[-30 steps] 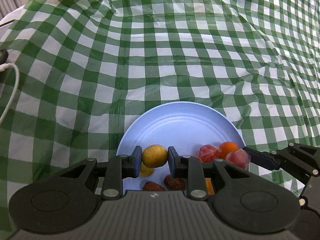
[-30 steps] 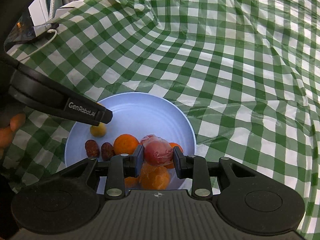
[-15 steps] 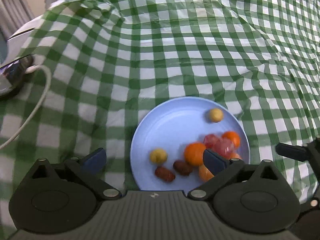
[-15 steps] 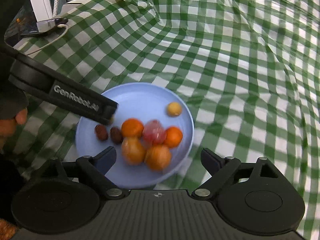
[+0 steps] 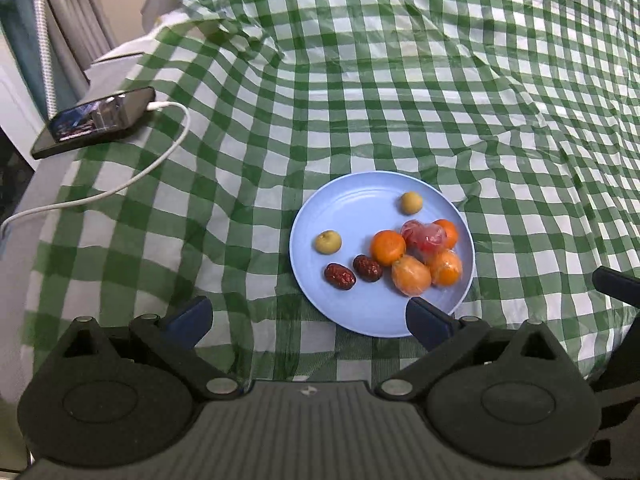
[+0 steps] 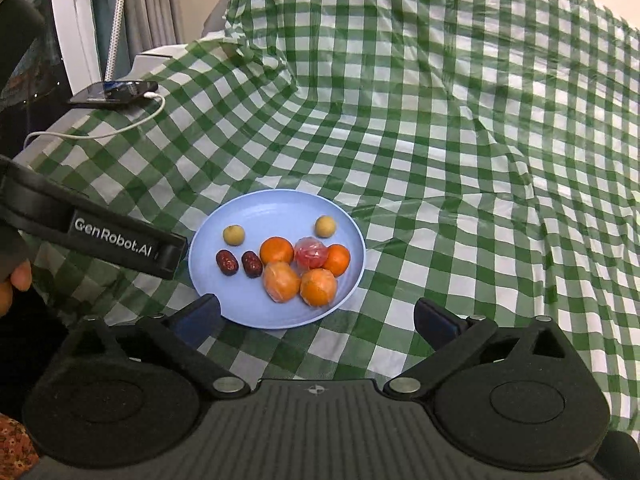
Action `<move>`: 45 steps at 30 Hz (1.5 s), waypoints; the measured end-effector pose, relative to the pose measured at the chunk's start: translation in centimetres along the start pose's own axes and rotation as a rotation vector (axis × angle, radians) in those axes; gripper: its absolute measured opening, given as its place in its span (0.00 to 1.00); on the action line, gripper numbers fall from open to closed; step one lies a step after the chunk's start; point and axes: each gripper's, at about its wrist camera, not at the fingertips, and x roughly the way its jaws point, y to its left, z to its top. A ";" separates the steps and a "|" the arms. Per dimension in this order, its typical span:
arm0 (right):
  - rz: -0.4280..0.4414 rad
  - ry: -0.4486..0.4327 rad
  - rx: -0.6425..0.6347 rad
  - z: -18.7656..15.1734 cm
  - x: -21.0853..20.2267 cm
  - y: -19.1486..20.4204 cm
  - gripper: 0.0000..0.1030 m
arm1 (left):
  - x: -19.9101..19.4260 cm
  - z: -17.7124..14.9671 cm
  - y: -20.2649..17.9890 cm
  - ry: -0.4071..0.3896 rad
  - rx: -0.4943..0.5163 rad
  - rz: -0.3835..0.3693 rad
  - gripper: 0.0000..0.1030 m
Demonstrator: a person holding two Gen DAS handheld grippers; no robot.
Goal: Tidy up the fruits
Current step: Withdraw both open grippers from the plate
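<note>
A light blue plate (image 5: 352, 204) (image 6: 256, 216) lies on the green checked cloth. On it are several oranges (image 5: 387, 247) (image 6: 277, 251), a red fruit in clear wrap (image 5: 425, 236) (image 6: 311, 253), two dark red dates (image 5: 339, 276) (image 6: 227, 263) and two small yellow fruits (image 5: 328, 241) (image 5: 411, 202) (image 6: 233, 235) (image 6: 325, 226). My left gripper (image 5: 308, 318) is open and empty, near the plate's front edge. My right gripper (image 6: 316, 314) is open and empty, just in front of the plate. A left finger (image 6: 120, 236) shows in the right wrist view.
A black phone (image 5: 94, 120) (image 6: 114, 92) on a white cable (image 5: 120, 184) lies at the table's left edge. The checked cloth (image 5: 440, 80) is wrinkled and rises at the back. A right finger (image 5: 616, 282) shows at the right.
Both grippers let go of their fruits, the yellow one and the wrapped red one, onto the plate, opened wide and drew back and up from the plate.
</note>
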 end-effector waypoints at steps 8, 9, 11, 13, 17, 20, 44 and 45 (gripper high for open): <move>-0.007 -0.035 -0.007 -0.2 -1.6 0.4 0.99 | -1.7 -0.8 -0.1 -0.042 0.001 0.017 1.00; -0.007 -0.037 -0.010 -0.1 -1.7 0.5 0.99 | -1.9 -0.8 -0.2 -0.046 0.002 0.019 1.00; -0.007 -0.041 -0.013 -0.1 -1.7 0.6 0.99 | -2.1 -0.7 -0.1 -0.051 0.004 0.019 1.00; -0.007 -0.044 -0.016 0.0 -1.8 0.8 0.99 | -2.3 -0.7 -0.1 -0.058 0.003 0.014 1.00; -0.004 -0.045 -0.020 -0.1 -1.9 0.8 0.99 | -2.4 -0.7 -0.1 -0.047 0.004 0.009 1.00; -0.004 -0.048 -0.019 -0.1 -1.9 0.8 0.99 | -2.4 -0.8 -0.4 -0.037 0.016 0.012 1.00; -0.011 -0.059 -0.019 0.0 -2.2 0.8 0.99 | -1.8 -1.0 0.3 -0.006 -0.038 0.054 1.00; -0.011 -0.059 -0.019 0.0 -2.2 0.8 0.99 | -1.8 -1.1 0.3 -0.011 -0.035 0.053 1.00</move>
